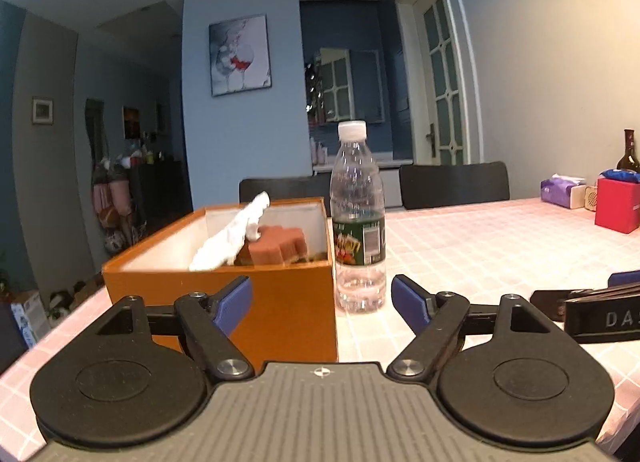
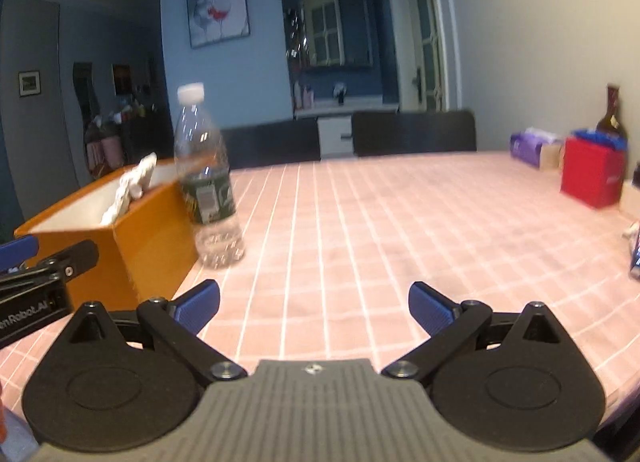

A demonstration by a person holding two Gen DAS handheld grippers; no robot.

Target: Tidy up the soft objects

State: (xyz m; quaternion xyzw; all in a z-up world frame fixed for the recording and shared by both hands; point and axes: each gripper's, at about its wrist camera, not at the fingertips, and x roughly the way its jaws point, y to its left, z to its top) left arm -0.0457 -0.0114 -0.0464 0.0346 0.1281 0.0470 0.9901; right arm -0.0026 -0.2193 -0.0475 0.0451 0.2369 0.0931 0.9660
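Observation:
An orange box (image 1: 280, 302) stands on the pink checked tablecloth (image 1: 480, 246). Inside it lie a white cloth (image 1: 232, 234) that sticks up over the rim and a pink-brown sponge (image 1: 280, 248). My left gripper (image 1: 322, 304) is open and empty, just in front of the box's near right corner. In the right wrist view the box (image 2: 152, 246) is at the left with the white cloth (image 2: 132, 186) showing above its rim. My right gripper (image 2: 314, 308) is open and empty over bare tablecloth (image 2: 380, 222), to the right of the box.
A clear plastic water bottle (image 1: 358, 222) stands right of the box, also in the right wrist view (image 2: 208, 190). At the table's far right are a red box (image 2: 592, 176), a purple tissue pack (image 2: 530, 148) and a dark glass bottle (image 2: 612, 114). Two dark chairs (image 2: 414, 132) stand behind the table.

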